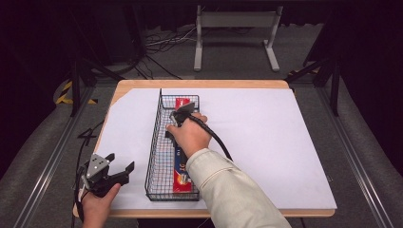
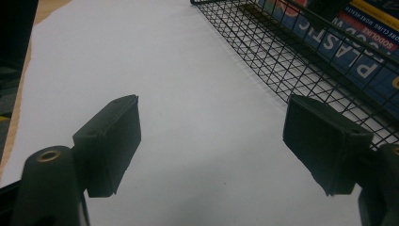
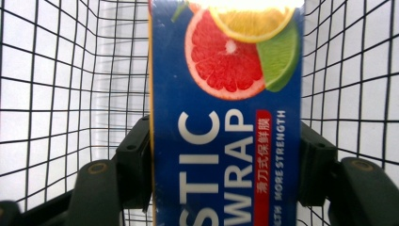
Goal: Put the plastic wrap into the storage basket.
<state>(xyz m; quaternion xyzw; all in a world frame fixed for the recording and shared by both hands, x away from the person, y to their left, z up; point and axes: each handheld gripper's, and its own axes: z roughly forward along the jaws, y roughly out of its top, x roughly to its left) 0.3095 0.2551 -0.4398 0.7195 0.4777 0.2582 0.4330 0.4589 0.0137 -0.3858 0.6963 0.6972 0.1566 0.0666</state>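
A long blue plastic wrap box (image 1: 182, 175) lies lengthwise in a black wire basket (image 1: 154, 142) at the middle of the table. My right gripper (image 1: 179, 115) reaches down into the basket. In the right gripper view its two jaws press both sides of the plastic wrap box (image 3: 226, 94), so the right gripper (image 3: 226, 162) is shut on it. My left gripper (image 1: 120, 161) hovers near the table's front left corner, to the left of the basket. The left gripper (image 2: 211, 136) is open, with bare white sheet between its jaws. The basket (image 2: 263, 52) and box (image 2: 357, 52) lie to its right.
A white sheet (image 1: 266, 142) covers the wooden table (image 1: 199, 84). A grey metal stand (image 1: 235, 21) and loose cables (image 1: 161, 40) are on the floor beyond the far edge. The right gripper's cable (image 1: 216, 137) trails over the sheet beside the basket.
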